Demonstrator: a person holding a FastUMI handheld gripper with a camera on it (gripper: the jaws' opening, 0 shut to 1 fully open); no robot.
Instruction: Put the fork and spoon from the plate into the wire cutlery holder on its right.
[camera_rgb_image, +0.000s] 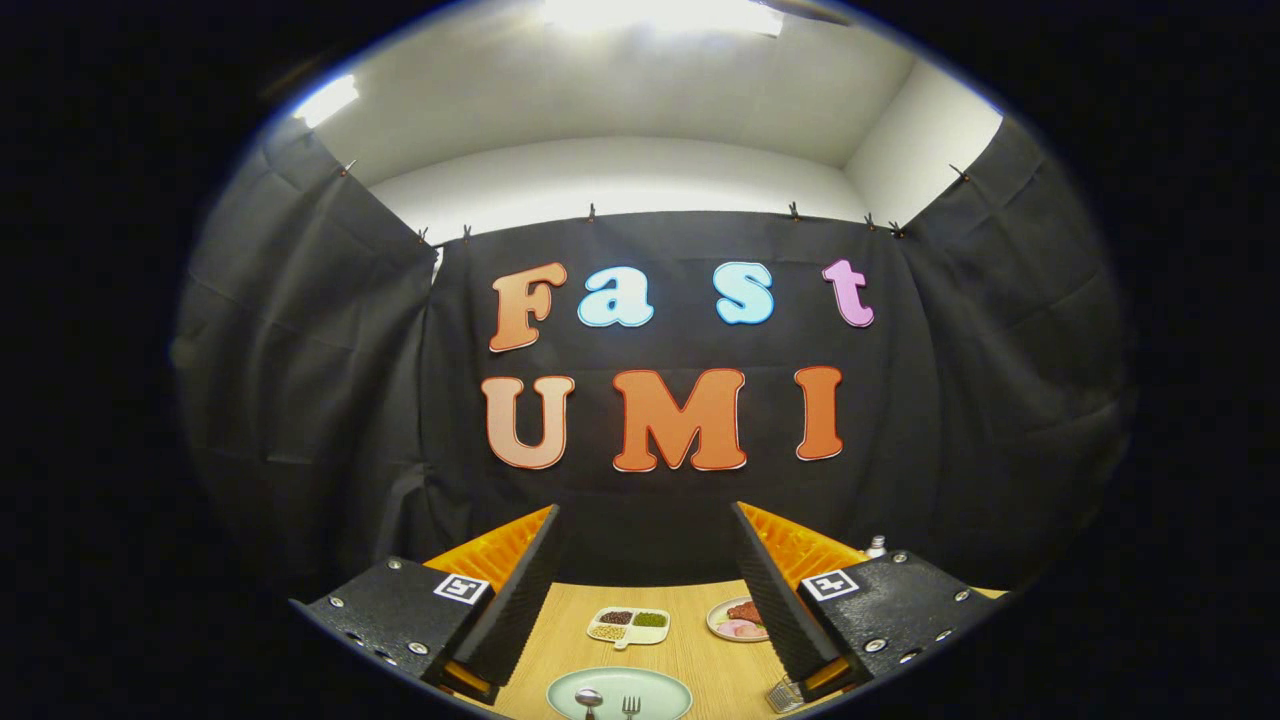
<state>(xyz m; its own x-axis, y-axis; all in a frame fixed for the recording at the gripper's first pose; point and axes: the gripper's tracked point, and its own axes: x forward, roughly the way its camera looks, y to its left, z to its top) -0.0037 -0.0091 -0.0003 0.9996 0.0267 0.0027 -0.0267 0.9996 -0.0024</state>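
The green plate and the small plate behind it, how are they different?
The green plate lies between the open gripper's fingers and holds a spoon and a fork; the small plate lies farther off, beside the right finger, and holds reddish and pink food. The green plate looks larger. The finger hides part of the small plate. Both are round and rest on the wooden table.

We see a table (700, 655) of pale wood with a fine, matt grain. The plate (618, 690) looks like smooth, glossy ceramic, and the spoon (589, 697) and fork (631, 706) on it are shiny metal. The wire cutlery holder (786, 695) is bright metal wire. The gripper (645, 600) fingers (515, 600), spread wide apart, carry ribbed, matt pads. The booth's wall (300, 400) is matt, creased cloth.
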